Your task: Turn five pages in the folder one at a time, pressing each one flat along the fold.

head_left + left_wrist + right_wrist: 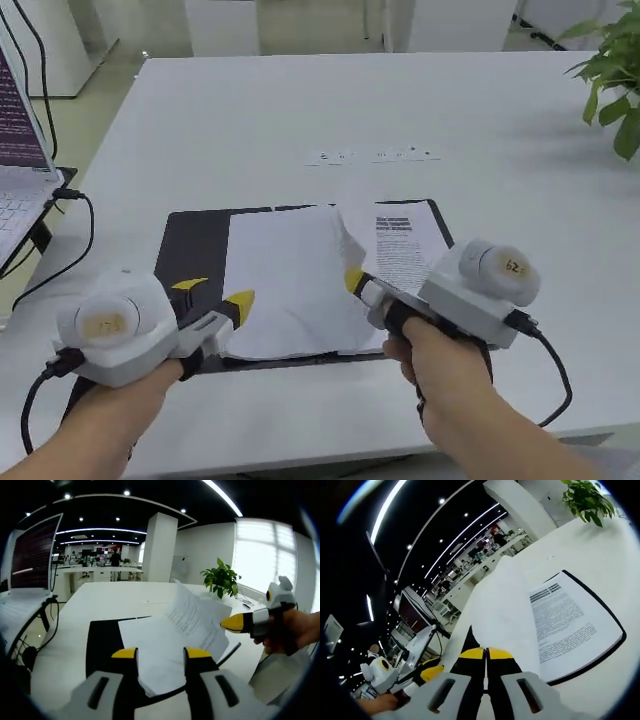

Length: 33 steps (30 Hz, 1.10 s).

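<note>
A black folder lies open on the white table, with a stack of white sheets on it. My right gripper is shut on the edge of one page, which is lifted and bowed over toward the left. In the right gripper view the yellow tips are pinched together at the page, with a printed sheet lying flat to the right. My left gripper stands open at the folder's near left corner, its tips just above the paper's edge, holding nothing. The right gripper holds the raised page.
A laptop with cables sits off the table's left edge. A potted plant stands at the far right. Small paper strips lie beyond the folder. The table's front edge runs just below my hands.
</note>
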Tool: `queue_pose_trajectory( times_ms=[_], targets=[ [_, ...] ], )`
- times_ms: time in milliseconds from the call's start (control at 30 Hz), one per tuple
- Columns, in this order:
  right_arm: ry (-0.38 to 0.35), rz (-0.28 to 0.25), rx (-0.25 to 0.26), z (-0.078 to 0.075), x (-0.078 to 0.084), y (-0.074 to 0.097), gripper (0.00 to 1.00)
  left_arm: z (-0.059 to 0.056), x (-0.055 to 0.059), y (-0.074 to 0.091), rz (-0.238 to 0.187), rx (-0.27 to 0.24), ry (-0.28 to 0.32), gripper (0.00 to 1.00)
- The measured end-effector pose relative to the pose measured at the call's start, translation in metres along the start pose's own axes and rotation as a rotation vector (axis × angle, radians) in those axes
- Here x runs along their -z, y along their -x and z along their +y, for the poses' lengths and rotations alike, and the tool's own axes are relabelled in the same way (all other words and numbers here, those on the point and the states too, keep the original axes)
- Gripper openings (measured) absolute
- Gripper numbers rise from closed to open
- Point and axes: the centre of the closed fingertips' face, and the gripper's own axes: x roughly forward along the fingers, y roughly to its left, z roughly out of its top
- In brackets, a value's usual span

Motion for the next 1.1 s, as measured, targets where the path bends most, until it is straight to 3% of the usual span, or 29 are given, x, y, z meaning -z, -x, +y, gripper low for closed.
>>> queue_pose_trajectory(
  times_ms=[233,433,833,1100],
  targets=[
    [0.076,0.073,-0.025,0.019,0.027,-0.019,0.00,0.004,0.001,0.010,-0.004,-0.009,0.007,0.34],
    [0.114,0.139,-0.034,0.027,0.050,-0.033,0.00,0.000,-0.002,0.017,-0.012,-0.008,0.014,0.33],
    [0.166,0.231,-0.059,0.039,0.085,-0.054,0.00,0.001,-0.002,0.022,-0.023,-0.026,0.030,0.31],
    [0.218,0.314,-0.041,0.034,0.113,-0.069,0.00,0.010,-0.003,0.026,-0.026,-0.064,0.050,0.30]
  ],
)
